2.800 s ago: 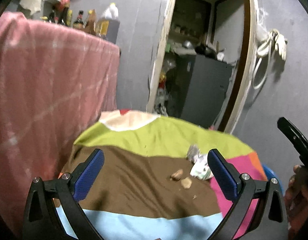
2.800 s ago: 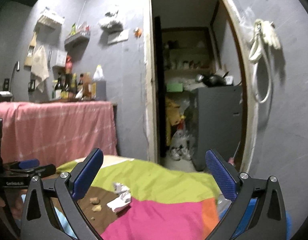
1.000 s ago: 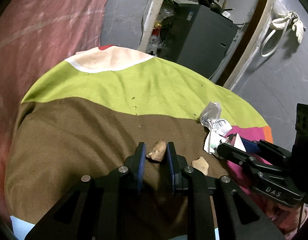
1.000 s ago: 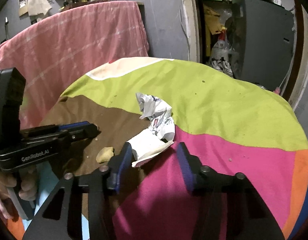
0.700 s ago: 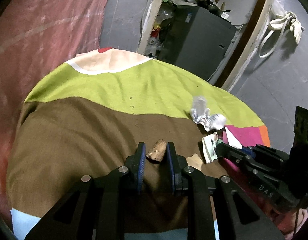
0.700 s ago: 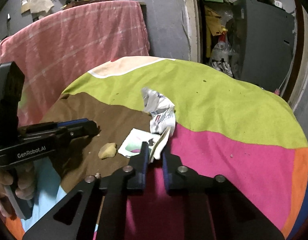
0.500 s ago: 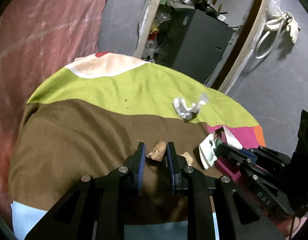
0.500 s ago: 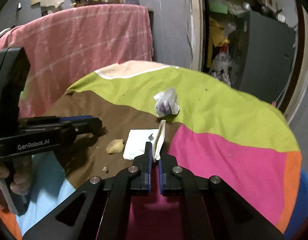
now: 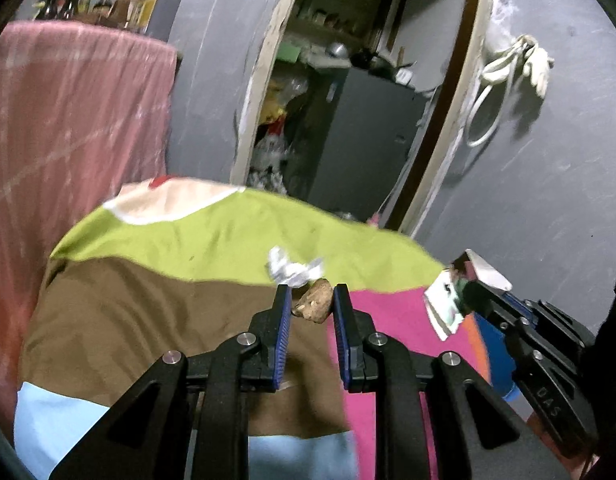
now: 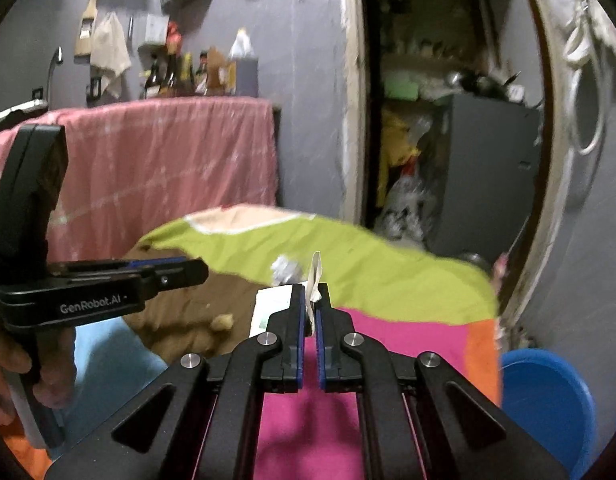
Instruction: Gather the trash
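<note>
Over the striped cloth: both tongs are lifted with a load.
Left tongs [image 9: 310, 307]: pinching a brown scrap [image 9: 314, 303] between the blue pads.
Right tongs [image 10: 310, 307]: pressed onto a folded paper wrapper [image 10: 315, 276], which stands up from the tips.
Left behind on the surface [image 10: 388, 276]: a crumpled foil ball [image 10: 285, 269] and a second crumb [image 10: 223, 321].
Blue bin [image 10: 544, 400]: low at the right, likely the drop spot.
Doing it well: keep both grips firm, carry across level, release only above the rim.

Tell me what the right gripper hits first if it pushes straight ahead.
Probably the crumpled silvery wrapper on the green cloth, just beyond the white paper scrap the right gripper pinches; depth is uncertain.
</note>
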Tool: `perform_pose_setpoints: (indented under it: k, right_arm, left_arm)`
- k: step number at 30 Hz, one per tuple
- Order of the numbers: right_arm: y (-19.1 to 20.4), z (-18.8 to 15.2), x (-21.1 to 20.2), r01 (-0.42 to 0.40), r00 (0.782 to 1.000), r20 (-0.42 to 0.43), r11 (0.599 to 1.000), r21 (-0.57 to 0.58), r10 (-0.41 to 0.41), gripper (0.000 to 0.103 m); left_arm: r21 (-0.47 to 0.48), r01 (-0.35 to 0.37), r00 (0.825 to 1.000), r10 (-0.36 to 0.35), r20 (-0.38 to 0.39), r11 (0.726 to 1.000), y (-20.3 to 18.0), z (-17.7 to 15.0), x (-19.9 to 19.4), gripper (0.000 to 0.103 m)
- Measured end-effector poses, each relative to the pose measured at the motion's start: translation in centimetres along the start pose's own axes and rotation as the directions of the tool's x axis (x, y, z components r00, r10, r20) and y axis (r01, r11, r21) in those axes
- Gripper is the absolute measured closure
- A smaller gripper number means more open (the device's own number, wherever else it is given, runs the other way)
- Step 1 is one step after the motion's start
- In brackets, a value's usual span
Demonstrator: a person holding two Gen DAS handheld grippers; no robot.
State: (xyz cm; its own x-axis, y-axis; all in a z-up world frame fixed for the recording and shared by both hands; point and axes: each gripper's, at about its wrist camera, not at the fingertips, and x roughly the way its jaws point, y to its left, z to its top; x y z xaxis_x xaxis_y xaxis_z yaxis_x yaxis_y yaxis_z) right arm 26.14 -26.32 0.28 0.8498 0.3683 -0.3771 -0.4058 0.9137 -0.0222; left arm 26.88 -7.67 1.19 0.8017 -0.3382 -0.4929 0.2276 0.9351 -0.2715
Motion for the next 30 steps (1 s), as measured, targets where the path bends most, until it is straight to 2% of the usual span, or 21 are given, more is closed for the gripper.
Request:
perform_pose_setpoints:
  k: [4, 7, 10, 17, 23, 27, 30]
  right_arm:
    - [-1.3, 0.8, -3.2, 0.072, 0.992, 0.105, 0.997, 0.004, -0.072, 0.100]
    - [-2.4, 1.4, -5.8, 0.142, 0.972, 0.188, 0.990, 0.000, -0.139, 0.100]
    - [-3.5, 1.9, -8.4, 0.210, 0.943, 0.264, 0.978, 0.005, -0.204, 0.100]
    - [-7.0, 2.1, -13.8, 0.370, 0.845, 0.397, 0.928, 0.048, -0.357, 0.100]
    - [-10.0, 0.9, -17.1, 0.485, 0.761, 0.454, 0.871, 0.078, -0.464, 0.100]
    - [-12.0, -0.2, -18.1, 0.524, 0.733, 0.452, 0.846, 0.103, -0.509, 0.100]
    - [-13.6, -1.3, -18.3, 0.542, 0.727, 0.430, 0.832, 0.119, -0.535, 0.100]
  left_arm:
    - [0.023, 0.022, 0.996, -0.024, 0.089, 0.999, -2.6, 0.9, -0.9, 0.086]
    - [0.048, 0.042, 0.985, -0.050, 0.166, 0.998, -5.4, 1.3, -1.9, 0.086]
    - [0.078, 0.063, 0.966, -0.081, 0.246, 0.995, -8.6, 1.5, -2.7, 0.086]
    - [0.146, 0.117, 0.915, -0.164, 0.368, 0.982, -15.5, 1.3, -3.8, 0.086]
    - [0.209, 0.139, 0.876, -0.219, 0.431, 0.968, -20.9, 0.4, -3.3, 0.086]
    - [0.231, 0.157, 0.870, -0.245, 0.427, 0.960, -23.5, 0.1, -2.2, 0.086]
    - [0.237, 0.167, 0.882, -0.252, 0.398, 0.957, -25.0, -0.4, -0.6, 0.086]
